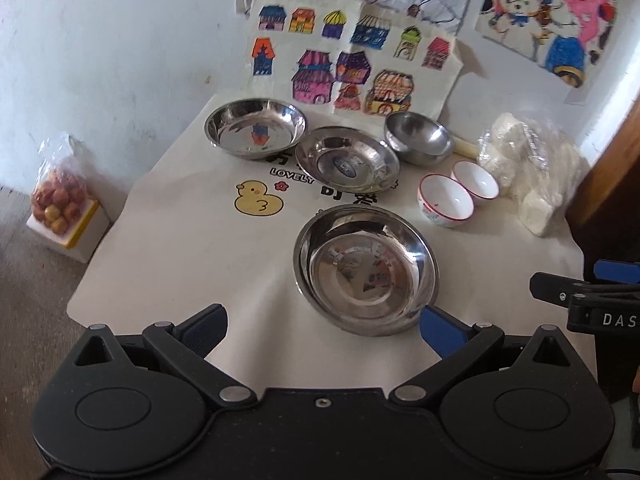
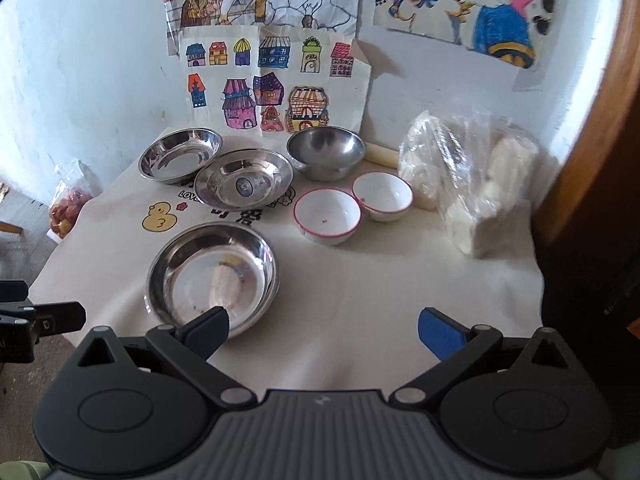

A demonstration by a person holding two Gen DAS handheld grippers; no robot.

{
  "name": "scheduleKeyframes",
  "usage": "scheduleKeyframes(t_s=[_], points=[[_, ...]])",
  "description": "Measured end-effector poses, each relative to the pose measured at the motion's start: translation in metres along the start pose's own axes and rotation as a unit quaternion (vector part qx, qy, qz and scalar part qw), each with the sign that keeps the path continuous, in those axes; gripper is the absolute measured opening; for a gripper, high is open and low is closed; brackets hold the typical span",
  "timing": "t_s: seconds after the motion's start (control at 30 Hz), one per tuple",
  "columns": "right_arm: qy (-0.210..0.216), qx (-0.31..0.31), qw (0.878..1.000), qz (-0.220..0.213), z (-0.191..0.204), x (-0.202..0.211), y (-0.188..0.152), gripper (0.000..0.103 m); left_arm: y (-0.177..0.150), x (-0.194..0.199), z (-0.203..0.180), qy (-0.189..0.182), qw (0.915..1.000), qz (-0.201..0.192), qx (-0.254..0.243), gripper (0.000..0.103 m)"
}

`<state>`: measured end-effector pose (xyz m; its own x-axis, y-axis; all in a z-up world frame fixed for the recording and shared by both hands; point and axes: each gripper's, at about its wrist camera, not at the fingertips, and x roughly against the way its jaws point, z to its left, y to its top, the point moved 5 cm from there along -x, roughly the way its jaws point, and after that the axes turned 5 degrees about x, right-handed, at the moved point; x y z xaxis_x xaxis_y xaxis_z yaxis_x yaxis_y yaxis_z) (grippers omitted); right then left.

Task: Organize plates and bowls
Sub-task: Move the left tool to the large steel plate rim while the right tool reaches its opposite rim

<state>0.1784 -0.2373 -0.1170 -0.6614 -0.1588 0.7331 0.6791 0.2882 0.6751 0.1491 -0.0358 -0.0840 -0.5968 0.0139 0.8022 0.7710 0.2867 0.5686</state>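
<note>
Two wide-open grippers hover at the near edge of a cloth-covered table set with steel dishes and small bowls.

The left gripper (image 1: 323, 326) holds nothing, its blue pads spread wide, the right pad (image 1: 440, 330) at the near rim of the closest steel plate (image 1: 366, 270); the right gripper (image 2: 323, 330) is equally spread and empty, its left pad (image 2: 208, 330) over that same plate's rim. Behind it sits a shallower steel plate (image 1: 347, 159), just beside a third steel dish (image 1: 255, 127) at far left and a deep steel bowl (image 1: 418, 137) by the wall. Two white red-rimmed bowls (image 2: 327, 216) (image 2: 382, 197) touch side by side, right of the plates, near a plastic bag of white blocks (image 2: 476, 184). The cloth (image 1: 192, 248) shows a yellow duck print (image 1: 258, 199).
</note>
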Motion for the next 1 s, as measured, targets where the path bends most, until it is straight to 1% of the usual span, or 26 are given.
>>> scheduleKeyframes(t_s=[0.07,0.17,0.27,0.37,0.5,0.6,0.73,0.87,0.93,1.0], points=[[0.016,0.009,1.0,0.006,-0.007,-0.014,0.009,0.103,0.005,-0.007,-0.003,0.013,0.9997,0.013,0.014,0.102],[0.033,0.017,0.999,0.013,-0.016,-0.028,0.022,0.103,0.013,-0.011,-0.003,0.037,0.9983,0.016,0.043,0.102],[0.051,0.029,0.998,0.021,-0.022,-0.041,0.034,0.103,0.021,-0.014,0.002,0.058,0.9953,0.017,0.076,0.102],[0.067,0.037,0.997,0.028,-0.023,-0.054,0.042,0.103,0.027,-0.02,0.011,0.089,0.9901,0.031,0.104,0.102],[0.086,0.037,0.995,0.029,-0.019,-0.065,0.051,0.103,0.035,-0.022,0.027,0.102,0.9848,0.041,0.135,0.102],[0.096,0.036,0.994,0.032,-0.014,-0.075,0.055,0.103,0.046,-0.029,0.039,0.114,0.9823,0.045,0.141,0.102],[0.111,0.032,0.993,0.029,-0.002,-0.084,0.061,0.103,0.068,-0.046,0.057,0.11,0.9827,0.054,0.138,0.102],[0.115,0.03,0.993,0.018,0.013,-0.093,0.074,0.103,0.1,-0.071,0.073,0.097,0.9863,0.056,0.121,0.102],[0.113,0.028,0.993,0.017,0.023,-0.101,0.083,0.103,0.118,-0.085,0.083,0.087,0.9875,0.062,0.116,0.102],[0.105,0.028,0.994,0.023,0.032,-0.109,0.092,0.103,0.137,-0.101,0.093,0.066,0.99,0.06,0.109,0.102]])
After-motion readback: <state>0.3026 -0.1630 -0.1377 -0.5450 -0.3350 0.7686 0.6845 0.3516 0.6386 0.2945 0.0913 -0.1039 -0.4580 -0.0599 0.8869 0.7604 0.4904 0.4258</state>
